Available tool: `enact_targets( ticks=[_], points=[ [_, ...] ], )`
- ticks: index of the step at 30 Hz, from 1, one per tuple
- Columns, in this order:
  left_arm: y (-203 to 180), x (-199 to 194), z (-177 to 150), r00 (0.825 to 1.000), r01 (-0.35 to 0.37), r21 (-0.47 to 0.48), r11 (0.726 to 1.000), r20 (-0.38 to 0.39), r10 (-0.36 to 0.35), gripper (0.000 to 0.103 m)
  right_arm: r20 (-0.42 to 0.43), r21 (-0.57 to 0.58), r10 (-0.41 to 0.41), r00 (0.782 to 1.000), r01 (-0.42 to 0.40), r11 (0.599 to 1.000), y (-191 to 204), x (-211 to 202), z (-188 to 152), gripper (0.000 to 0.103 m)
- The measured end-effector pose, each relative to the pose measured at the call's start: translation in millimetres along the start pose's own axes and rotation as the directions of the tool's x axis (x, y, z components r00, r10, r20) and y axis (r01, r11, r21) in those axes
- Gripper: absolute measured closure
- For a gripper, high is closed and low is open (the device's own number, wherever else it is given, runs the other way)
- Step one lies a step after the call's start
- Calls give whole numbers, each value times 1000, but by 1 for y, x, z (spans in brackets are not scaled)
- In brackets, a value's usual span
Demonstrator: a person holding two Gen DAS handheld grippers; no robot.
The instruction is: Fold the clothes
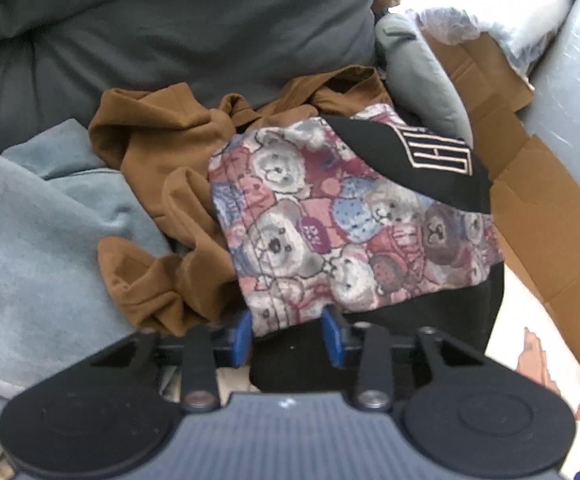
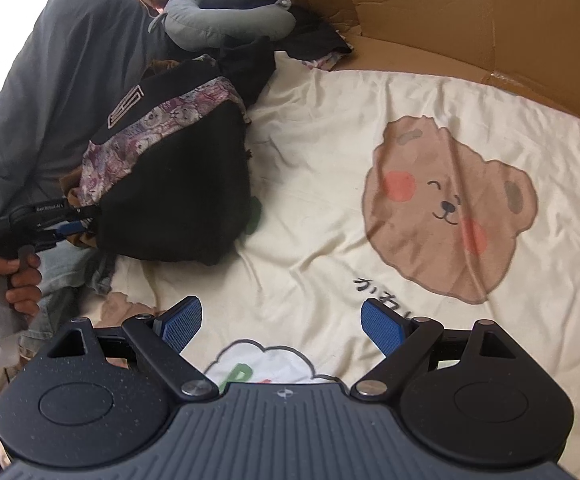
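Black fabric w/ a teddy-bear print panel filled the view ahead of our left gripper. This garment sat bunched just in front of the blue pads, its lower edge dropping between them. The pads stood a little apart w/ cloth in the gap; we couldn't tell whether they truly pinched it. From the right wrist view, the same gripper reached in at the garment's near-left edge, held by a hand, and the cloth looked lifted into a mound there, so we judged it was likely gripped.

Left of and beyond the left gripper lay a crumpled brown garment, w/ pale blue denim further left. A grey pillow sat well beyond, a grey neck pillow beyond to the right, and brown cardboard at far right.

Our right gripper hovered over a cream bedsheet w/ a cartoon bear print. Its pads were spread wide, holding nothing. The black garment was ahead and to its left, near but not touching.

We judged the step as getting the black garment out of the pile and onto the bare sheet for spreading. Next move prob. called for the right gripper to take a second edge or corner, so the piece could be pulled flat between both before any fold.
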State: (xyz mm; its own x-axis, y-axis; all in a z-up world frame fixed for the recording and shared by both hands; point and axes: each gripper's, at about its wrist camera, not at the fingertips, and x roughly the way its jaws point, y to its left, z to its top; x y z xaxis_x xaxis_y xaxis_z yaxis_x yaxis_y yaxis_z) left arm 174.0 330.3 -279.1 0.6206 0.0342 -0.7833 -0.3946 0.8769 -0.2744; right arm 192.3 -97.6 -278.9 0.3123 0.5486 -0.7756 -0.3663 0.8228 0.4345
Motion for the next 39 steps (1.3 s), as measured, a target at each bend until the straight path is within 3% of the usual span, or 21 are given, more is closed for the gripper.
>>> enact_targets(
  ticks=[2, 6, 13, 21, 27, 36, 39],
  points=[
    [0, -5, -2, 1000, 0, 3, 1000, 0, 0, 84, 1, 5, 15, 1000, -15, 1000, 1, 2, 3, 13],
    [-3, -17, -3, 1000, 10, 16, 1000, 7, -10, 95, 8, 17, 49, 999, -49, 999, 7, 8, 13, 12],
    [-17, -33, -5, 999, 31, 67, 997, 13, -32, 100, 1, 44, 135, 991, -135, 990, 24, 22, 25, 12],
    [-35, -45, -20, 989, 144, 112, 983, -46, -139, 100, -39, 90, 231, 972, -226, 970, 44, 39, 32, 12],
    [-53, -53, -37, 969, 236, 125, 964, -110, -223, 101, -54, 160, 287, 956, -276, 948, 50, 46, 30, 12],
    [-75, -59, -65, 913, 372, 149, 916, -238, -332, 101, -75, 296, 380, 922, -344, 891, 51, 60, 21, 13],
    [-80, -61, -73, 902, 390, 149, 909, -258, -345, 101, -84, 331, 404, 911, -357, 873, 51, 67, 16, 19]
  ],
)
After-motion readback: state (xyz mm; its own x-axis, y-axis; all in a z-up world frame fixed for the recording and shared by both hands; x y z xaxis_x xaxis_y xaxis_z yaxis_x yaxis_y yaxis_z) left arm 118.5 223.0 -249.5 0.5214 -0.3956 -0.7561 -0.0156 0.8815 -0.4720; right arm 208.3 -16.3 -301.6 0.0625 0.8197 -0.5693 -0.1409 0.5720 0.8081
